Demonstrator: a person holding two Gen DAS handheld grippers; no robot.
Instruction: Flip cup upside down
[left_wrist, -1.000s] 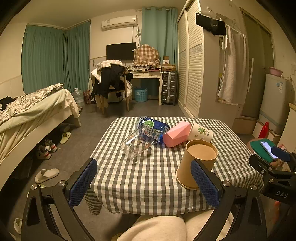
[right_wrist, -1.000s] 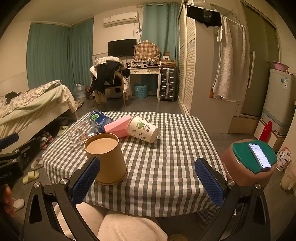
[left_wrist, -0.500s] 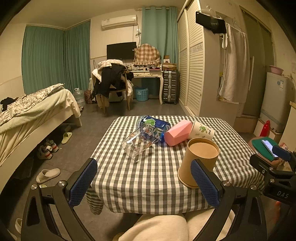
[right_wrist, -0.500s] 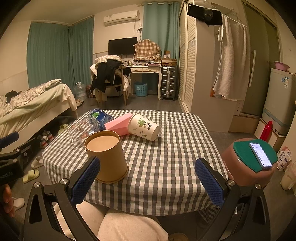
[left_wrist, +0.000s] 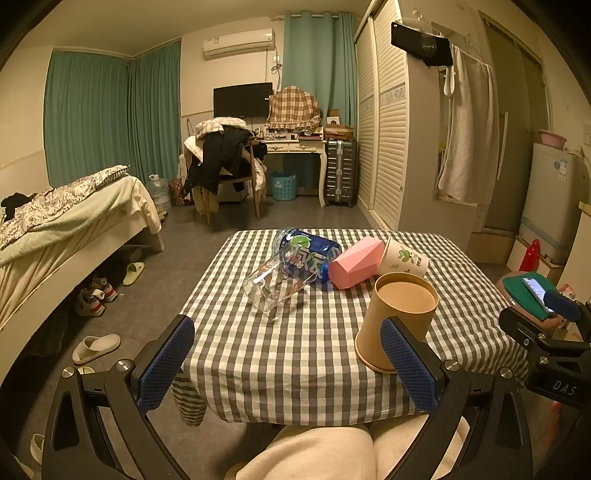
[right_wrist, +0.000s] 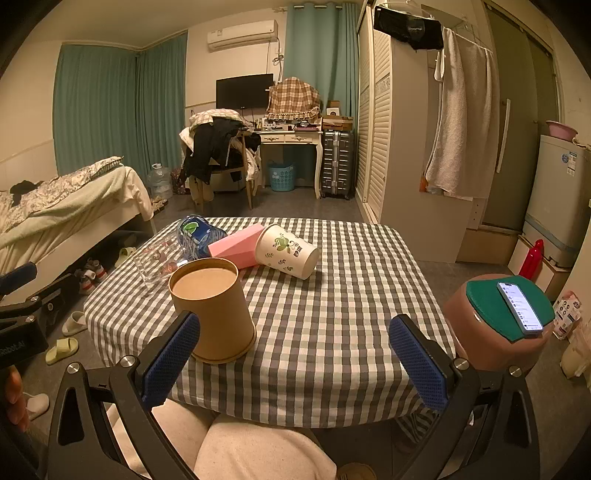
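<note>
A tan paper cup (left_wrist: 397, 319) stands on its wider end near the front edge of the checkered table (left_wrist: 295, 354), its flat recessed end facing up. It also shows in the right wrist view (right_wrist: 214, 310). My left gripper (left_wrist: 286, 363) is open and empty, just in front of the table, its right finger overlapping the cup's lower side in view. My right gripper (right_wrist: 295, 363) is open and empty, to the cup's right. A white printed paper cup (right_wrist: 288, 251), a pink cup (right_wrist: 236, 245), a clear glass (left_wrist: 273, 282) and a blue bottle (left_wrist: 310, 253) lie on their sides behind.
A brown stool with a green lid and a phone (right_wrist: 519, 306) stands right of the table. A bed (left_wrist: 55, 229) and shoes are on the left. A chair, desk and wardrobe stand at the back. My knees (right_wrist: 236, 446) are below the table edge.
Both grippers have drifted slightly and stay open. The cups have not moved.
</note>
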